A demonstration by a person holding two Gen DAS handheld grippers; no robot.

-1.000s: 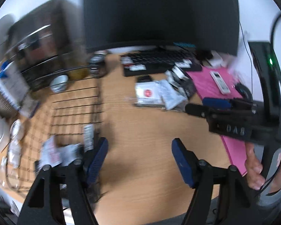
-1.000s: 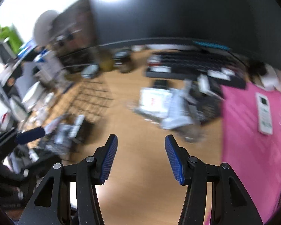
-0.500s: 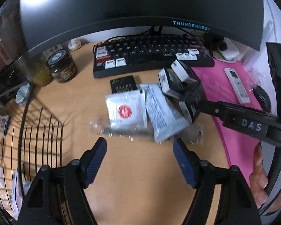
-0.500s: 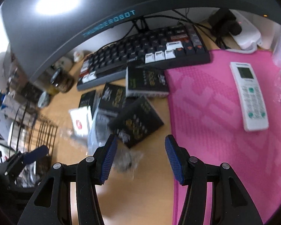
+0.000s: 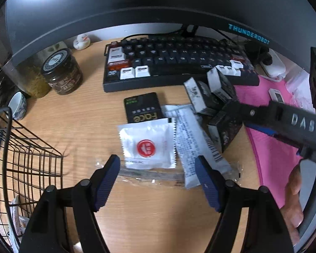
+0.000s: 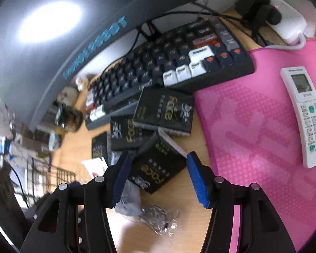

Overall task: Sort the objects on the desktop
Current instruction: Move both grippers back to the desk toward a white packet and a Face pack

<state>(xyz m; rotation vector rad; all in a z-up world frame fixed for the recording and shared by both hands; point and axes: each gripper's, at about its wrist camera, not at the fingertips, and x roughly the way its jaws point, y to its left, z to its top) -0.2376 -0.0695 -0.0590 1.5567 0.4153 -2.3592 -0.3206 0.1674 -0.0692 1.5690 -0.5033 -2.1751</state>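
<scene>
My left gripper [image 5: 157, 168] hangs wide apart and empty over the wooden desk [image 5: 149, 215], its blue pads straddling a white sachet with a red seal [image 5: 147, 145] and a long white wrapper [image 5: 191, 139] that lie flat in the middle of the desk, a clear plastic sleeve [image 5: 149, 175] under their near edges. My right gripper [image 6: 158, 172] is unclenched too, its pads on either side of a black Face box [image 6: 158, 168] without pressing it; two more black boxes [image 6: 164, 109] lean against the keyboard's [image 6: 168, 63] front edge. The wire basket [image 5: 29, 158] sits at the desk's left edge, the pink mat [image 6: 252, 126] with a white remote [image 6: 305, 116] at the right.
</scene>
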